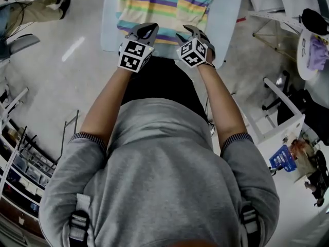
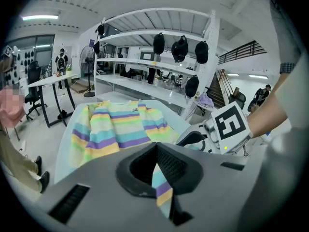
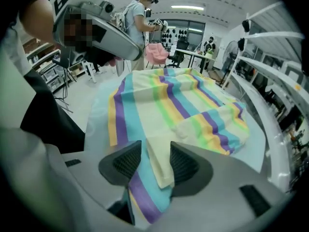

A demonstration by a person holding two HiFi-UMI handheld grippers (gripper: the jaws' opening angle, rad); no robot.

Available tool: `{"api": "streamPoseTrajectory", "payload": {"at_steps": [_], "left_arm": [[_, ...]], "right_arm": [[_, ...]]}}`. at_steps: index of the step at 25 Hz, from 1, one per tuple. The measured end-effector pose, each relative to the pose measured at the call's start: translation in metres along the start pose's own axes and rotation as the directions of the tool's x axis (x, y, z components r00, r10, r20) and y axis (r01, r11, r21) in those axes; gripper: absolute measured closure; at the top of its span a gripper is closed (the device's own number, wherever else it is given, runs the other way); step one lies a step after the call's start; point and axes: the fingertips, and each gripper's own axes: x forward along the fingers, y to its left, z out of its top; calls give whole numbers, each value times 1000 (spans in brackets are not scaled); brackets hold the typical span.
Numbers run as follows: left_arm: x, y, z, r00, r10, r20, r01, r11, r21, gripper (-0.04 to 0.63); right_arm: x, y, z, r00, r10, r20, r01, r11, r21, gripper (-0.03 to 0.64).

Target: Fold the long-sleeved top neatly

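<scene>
Head view: a pale blue table (image 1: pixel 109 19) carries the striped long-sleeved top (image 1: pixel 164 4), which lies with its near hem at the table's near edge, just ahead of the person. The left gripper (image 1: pixel 150 31) sits at that hem, its jaws pressed together on a fold of the striped cloth. Just beside it, the right gripper (image 1: pixel 189 32) has its jaws spread, with hem cloth lying in the gap between them.

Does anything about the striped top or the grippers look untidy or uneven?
The striped top is not flat: a rumpled fold bunches along one side. The grip is uneven too: the left gripper is shut on the hem, while the right gripper stands open around it.
</scene>
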Motion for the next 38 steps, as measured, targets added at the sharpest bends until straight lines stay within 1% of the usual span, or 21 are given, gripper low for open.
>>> {"api": "streamPoseTrajectory", "payload": {"at_steps": [2, 4, 5, 6, 7, 10, 13, 16, 18, 25, 28, 31, 38], "left_arm": [[-1, 2, -5, 1000, 3, -7, -3, 1000, -11, 578], [-2, 3, -6, 1000, -4, -4, 4, 1000, -27, 578], [-2, 4, -6, 1000, -8, -2, 8, 999, -34, 578], [-2, 5, -6, 1000, -12, -2, 12, 999, -38, 578], [-2, 7, -6, 1000, -16, -4, 16, 999, -40, 578], [1, 12, -4, 1000, -21, -13, 20, 999, -32, 578], [1, 19, 5, 1000, -20, -1, 20, 1000, -23, 578], [-3, 23, 22, 1000, -21, 16, 21, 1000, -11, 578], [-6, 24, 34, 999, -22, 26, 22, 1000, 2, 577], [-17, 27, 100, 993, -30, 110, 23, 998, 59, 577], [-20, 30, 129, 989, -24, 145, 13, 997, 77, 577], [-19, 33, 154, 985, -28, 171, 11, 995, 98, 577], [-11, 45, 196, 980, -40, 197, 15, 992, 124, 577]], "right_arm": [[9, 0, -4, 1000, -21, -22, 20, 1000, -11, 426], [16, 0, -8, 998, -39, -43, 38, 999, -14, 452], [19, -2, -9, 997, -52, -51, 51, 999, -13, 480], [21, -5, -10, 996, -67, -55, 67, 998, -7, 547], [22, -9, -10, 995, -80, -56, 80, 997, 4, 588], [18, -21, -6, 995, -87, -40, 90, 993, 76, 595], [0, -35, 8, 996, -84, 21, 78, 976, 204, 597], [-30, -56, 26, 990, -102, 98, 65, 944, 324, 597], [-54, -73, 36, 981, -131, 143, 66, 919, 390, 597], [-142, -146, 53, 932, -266, 247, 87, 824, 559, 597], [-173, -174, 57, 911, -315, 265, 104, 799, 592, 597], [-197, -201, 56, 894, -367, 258, 140, 776, 615, 597], [-231, -263, 42, 858, -463, 224, 185, 685, 705, 597]]}}
